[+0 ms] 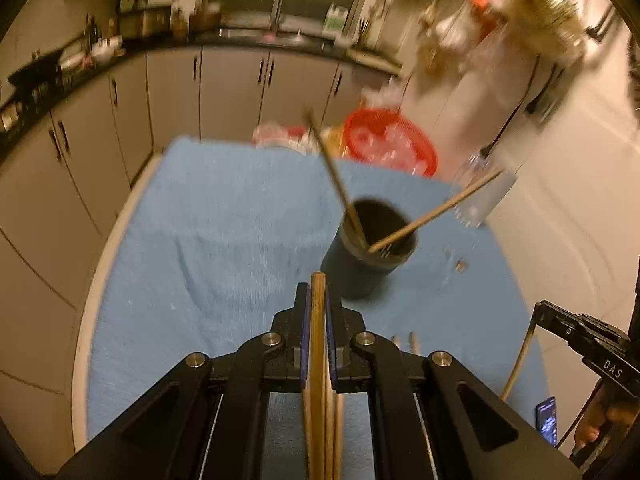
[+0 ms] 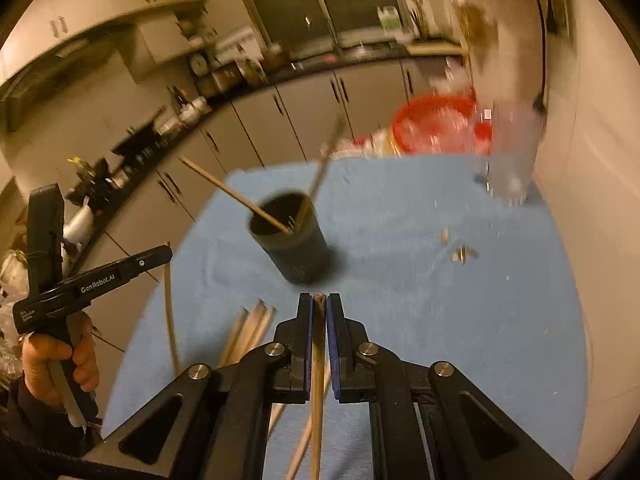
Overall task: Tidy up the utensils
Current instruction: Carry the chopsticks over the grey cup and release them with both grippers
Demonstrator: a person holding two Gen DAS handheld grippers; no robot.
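Note:
A dark round holder cup (image 1: 366, 250) stands on the blue cloth (image 1: 224, 220) with two wooden chopsticks (image 1: 434, 212) leaning out of it. My left gripper (image 1: 318, 286) is shut on a wooden chopstick (image 1: 318, 360), just short of the cup. In the right wrist view the cup (image 2: 294, 236) is ahead, and my right gripper (image 2: 319, 300) is shut on another chopstick (image 2: 317, 380). Several loose chopsticks (image 2: 250, 328) lie on the cloth to its left. The left gripper (image 2: 166, 252) shows there at the left with a chopstick hanging from it.
A red basket (image 1: 390, 140) sits at the table's far edge beside a clear glass (image 1: 482, 196). Small scraps (image 2: 460, 254) lie on the cloth at right. Kitchen cabinets (image 1: 232, 88) run behind. A phone (image 1: 547, 420) shows low at the right.

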